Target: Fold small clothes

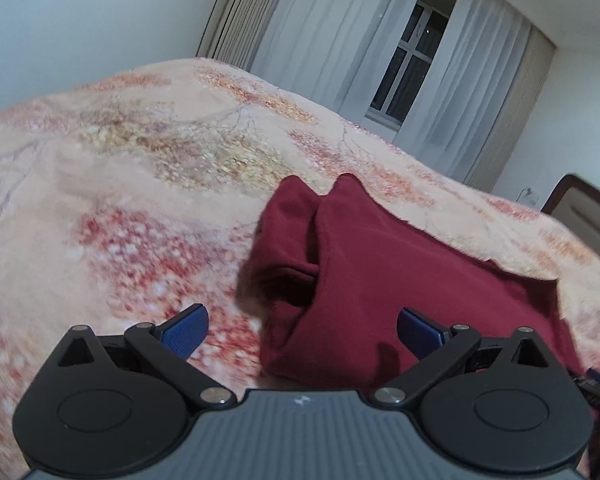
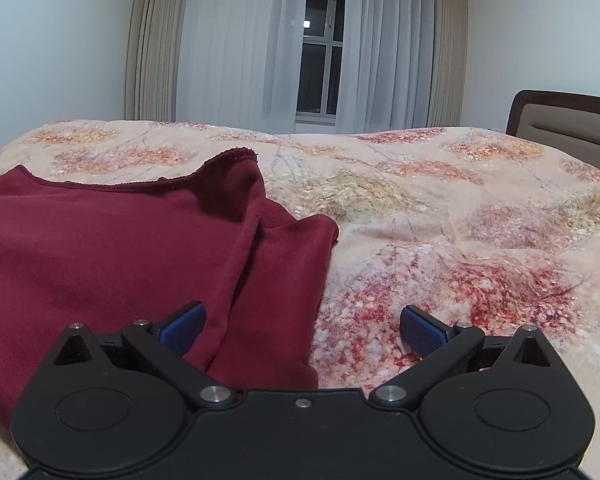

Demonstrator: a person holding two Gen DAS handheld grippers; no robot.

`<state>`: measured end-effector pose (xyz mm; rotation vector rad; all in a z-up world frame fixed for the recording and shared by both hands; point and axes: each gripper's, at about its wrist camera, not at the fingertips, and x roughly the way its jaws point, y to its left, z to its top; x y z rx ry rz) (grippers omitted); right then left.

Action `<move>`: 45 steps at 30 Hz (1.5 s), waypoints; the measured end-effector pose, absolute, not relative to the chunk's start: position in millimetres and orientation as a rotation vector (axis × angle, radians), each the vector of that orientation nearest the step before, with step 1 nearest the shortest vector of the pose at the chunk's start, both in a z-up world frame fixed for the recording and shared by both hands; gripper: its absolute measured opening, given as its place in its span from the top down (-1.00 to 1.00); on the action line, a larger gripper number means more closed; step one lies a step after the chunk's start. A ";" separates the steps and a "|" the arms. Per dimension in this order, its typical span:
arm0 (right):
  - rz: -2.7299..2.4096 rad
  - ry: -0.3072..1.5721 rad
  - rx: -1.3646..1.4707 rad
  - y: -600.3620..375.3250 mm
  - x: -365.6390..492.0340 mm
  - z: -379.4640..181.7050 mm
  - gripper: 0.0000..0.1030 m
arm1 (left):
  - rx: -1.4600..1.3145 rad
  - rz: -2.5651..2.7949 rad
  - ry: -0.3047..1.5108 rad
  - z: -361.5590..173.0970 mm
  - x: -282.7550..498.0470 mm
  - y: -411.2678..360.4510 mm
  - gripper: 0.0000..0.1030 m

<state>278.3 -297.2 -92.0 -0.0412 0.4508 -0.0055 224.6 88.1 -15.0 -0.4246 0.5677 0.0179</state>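
A dark red garment (image 1: 380,272) lies on the bed, its left edge folded over into a loose flap with a dark hollow under it. My left gripper (image 1: 302,330) hovers open over that near left edge, blue pads (image 1: 184,332) wide apart and pressing on nothing. In the right wrist view the same garment (image 2: 112,248) spreads to the left, with a stitched hem at the far side and a folded sleeve at its right edge. My right gripper (image 2: 302,330) is open above that right edge; cloth lies under the left pad, blanket under the right.
The floral peach and red blanket (image 2: 460,240) covers the whole bed and is rumpled to the right. A brown headboard (image 2: 568,124) stands at the far right. Curtains and a dark window (image 2: 320,52) lie behind the bed.
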 end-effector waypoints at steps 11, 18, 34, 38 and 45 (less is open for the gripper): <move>-0.024 0.422 -0.068 -293.9 274.3 -93.7 -0.99 | -0.582 -0.041 0.505 -27.0 223.4 75.8 -0.98; -0.030 0.408 -0.074 -292.6 272.7 -94.8 -0.99 | -0.678 -0.012 0.455 -33.7 198.5 82.1 -0.54; -0.008 0.415 -0.101 -294.8 316.1 -54.3 -0.99 | -0.795 -0.012 0.449 -44.2 201.3 69.8 -0.62; -0.006 0.421 -0.184 -280.9 358.0 -45.0 -0.99 | -0.747 -0.021 0.449 -43.7 200.0 64.1 -0.64; -0.101 0.536 -0.259 -276.0 428.9 -53.0 -0.99 | -0.741 -0.036 0.450 -42.9 200.1 62.8 -0.72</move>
